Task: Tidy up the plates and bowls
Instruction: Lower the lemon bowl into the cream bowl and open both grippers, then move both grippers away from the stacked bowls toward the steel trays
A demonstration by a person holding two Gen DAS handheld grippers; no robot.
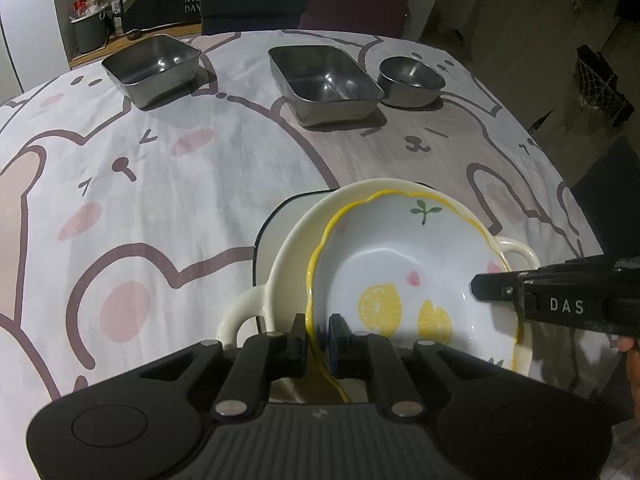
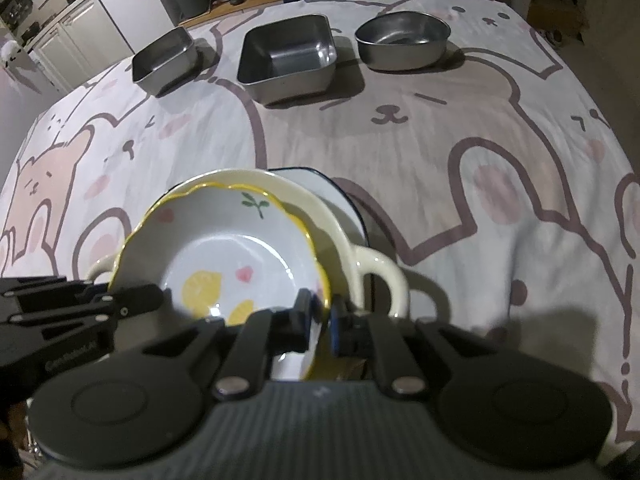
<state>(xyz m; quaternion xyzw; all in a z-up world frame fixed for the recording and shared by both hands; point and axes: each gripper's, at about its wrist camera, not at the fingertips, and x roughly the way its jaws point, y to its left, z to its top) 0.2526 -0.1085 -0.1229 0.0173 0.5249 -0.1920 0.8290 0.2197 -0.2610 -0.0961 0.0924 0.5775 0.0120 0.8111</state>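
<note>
- Tabletop (image 1: 160, 208) w/ bear-print cloth carries everything; three steel containers at the far side, well apart from the stack up front: large steel tray (image 1: 324, 84), square steel tray (image 1: 152, 68), round steel bowl (image 1: 411, 80).
- Stack near edge: blue-rimmed plate (image 2: 340, 196) at bottom, cream two-handled dish (image 1: 288, 248) on it, lemon bowl (image 1: 400, 276) on top, tilted inside the dish.
- Left claw (image 1: 318, 340) clenched on lemon bowl's near rim; right claw (image 2: 320, 320) clenched on the opposite rim.
- Risk (my guess): both grips are thin rim pinches on glazed ceramic. Uneven lift btwn hands could twist the bowl out, or knock it against the dish and chip it.
- Left view only: "DAS" marking on right claw, fingertip behind it. Right view only: dish's right handle in full, kitchen cabinets (image 2: 72, 40) at back left.
</note>
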